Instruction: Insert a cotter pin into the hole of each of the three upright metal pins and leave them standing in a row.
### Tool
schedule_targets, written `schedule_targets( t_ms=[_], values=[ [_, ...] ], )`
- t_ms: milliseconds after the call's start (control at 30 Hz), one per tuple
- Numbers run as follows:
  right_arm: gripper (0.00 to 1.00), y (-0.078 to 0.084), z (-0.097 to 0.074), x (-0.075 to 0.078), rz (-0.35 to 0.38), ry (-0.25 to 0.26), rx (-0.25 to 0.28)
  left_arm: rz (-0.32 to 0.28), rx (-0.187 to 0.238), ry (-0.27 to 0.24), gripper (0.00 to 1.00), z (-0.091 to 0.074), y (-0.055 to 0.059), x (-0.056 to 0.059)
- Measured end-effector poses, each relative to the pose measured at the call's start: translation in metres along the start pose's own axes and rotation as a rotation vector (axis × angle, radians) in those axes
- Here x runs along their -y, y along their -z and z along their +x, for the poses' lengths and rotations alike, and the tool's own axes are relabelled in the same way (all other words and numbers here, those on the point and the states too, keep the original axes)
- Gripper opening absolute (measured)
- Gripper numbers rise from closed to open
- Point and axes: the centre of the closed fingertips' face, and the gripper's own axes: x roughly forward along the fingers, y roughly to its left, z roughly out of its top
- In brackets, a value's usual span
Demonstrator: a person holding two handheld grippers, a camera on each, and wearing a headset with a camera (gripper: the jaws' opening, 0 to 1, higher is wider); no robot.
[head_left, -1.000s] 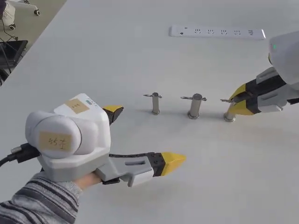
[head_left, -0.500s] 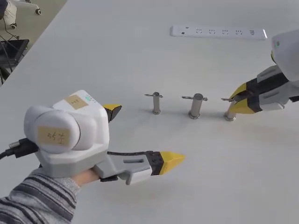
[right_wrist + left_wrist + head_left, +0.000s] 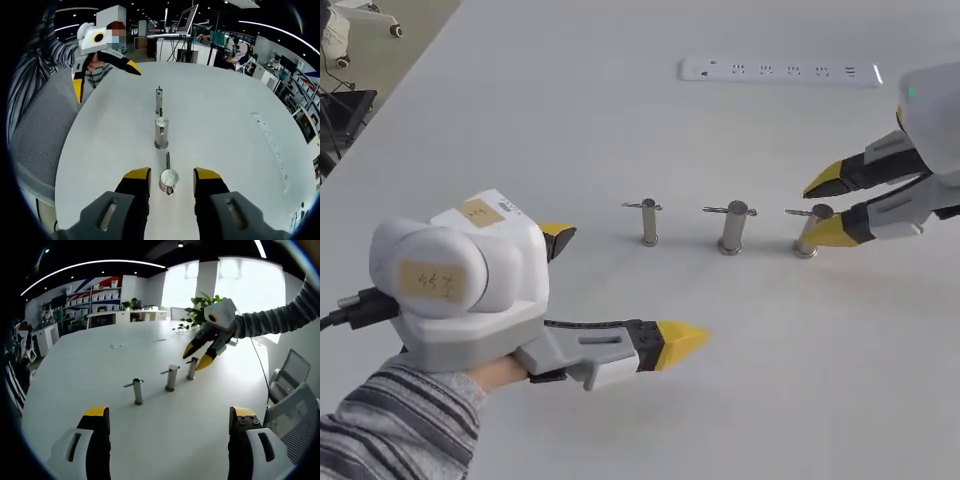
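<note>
Now, three pins stand upright in a row on the table [image 3: 620, 120], each apart from its neighbour; as the head view has them they are the left pin [image 3: 649, 226], the middle pin [image 3: 731, 233] and the right pin [image 3: 806, 240]. A cotter runs level through the head of each: the left cotter [image 3: 640, 205], the middle cotter [image 3: 717, 211] and the right cotter [image 3: 797, 212]; each sticks out on the left side of its pin.

The right gripper [image 3: 816, 212] is at the right pin with its jaws spread, one on each side of the pin's head; in the right gripper view a gap shows between each jaw and the pin (so it pinches nothing). The left gripper [image 3: 620, 288] hangs over the table nearer the person, well apart from the row; its jaws are spread wide and hold nothing; a striped sleeve [image 3: 400, 435] shows behind it. In the left gripper view the three pins stand ahead, between its jaws, with the right gripper beyond them. A power strip [image 3: 780, 71] lies on the far side of the table.
</note>
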Motion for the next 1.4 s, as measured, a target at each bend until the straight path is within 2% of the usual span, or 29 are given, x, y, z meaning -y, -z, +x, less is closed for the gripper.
schedule_targets(
  t_ms=[167,267,367,467,500,567,633,667,733,767,833,967,1067,1167,1267,1400],
  values=[
    [0.36,-0.004,-0.011,-0.006,0.053,0.062,0.034,0.009,-0.004,0.0,0.99,-0.001,-0.003,-0.001],
    [0.39,-0.005,-0.022,-0.006,0.148,0.142,0.066,0.005,-0.004,-0.002,0.99,-0.002,-0.005,-0.001],
    [0.4,-0.007,-0.029,-0.011,0.22,0.188,0.12,0.002,-0.002,-0.01,0.99,-0.003,-0.007,-0.004],
    [0.43,-0.002,-0.032,-0.022,0.286,0.227,0.101,-0.006,0.004,-0.028,0.99,-0.006,-0.011,-0.01],
    [0.45,0.0,-0.036,-0.021,0.296,0.278,0.093,-0.008,0.009,-0.03,0.99,-0.007,-0.012,-0.011],
    [0.49,-0.004,-0.036,-0.029,0.3,0.285,0.114,-0.014,0.011,-0.037,0.99,-0.007,-0.013,-0.013],
    [0.52,-0.005,-0.038,-0.032,0.361,0.323,0.119,-0.017,0.011,-0.04,0.99,-0.008,-0.014,-0.015],
    [0.54,-0.006,-0.038,-0.035,0.382,0.326,0.129,-0.023,0.013,-0.042,0.99,-0.008,-0.014,-0.016],
    [0.58,-0.008,-0.04,-0.035,0.451,0.374,0.163,-0.078,0.021,-0.024,0.99,-0.008,-0.015,-0.014],
    [0.58,-0.01,-0.039,-0.038,0.464,0.394,0.18,-0.105,0.018,-0.033,0.99,-0.008,-0.014,-0.016],
    [0.59,-0.012,-0.038,-0.042,0.518,0.427,0.2,-0.09,0.022,-0.036,0.99,-0.01,-0.015,-0.017],
    [0.59,-0.015,-0.035,-0.053,0.578,0.448,0.212,-0.082,0.036,-0.052,0.99,-0.014,-0.018,-0.019],
    [0.59,-0.02,-0.038,-0.055,0.618,0.479,0.25,-0.082,0.035,-0.053,0.99,-0.016,-0.018,-0.02],
    [0.6,-0.024,-0.039,-0.063,0.657,0.468,0.27,-0.059,0.027,-0.066,0.99,-0.019,-0.019,-0.022],
    [0.62,-0.025,-0.039,-0.07,0.671,0.476,0.275,-0.041,0.037,-0.076,0.99,-0.02,-0.022,-0.023],
    [0.63,-0.025,-0.037,-0.077,0.695,0.477,0.284,-0.041,0.047,-0.066,0.99,-0.019,-0.023,-0.018]
  ],
)
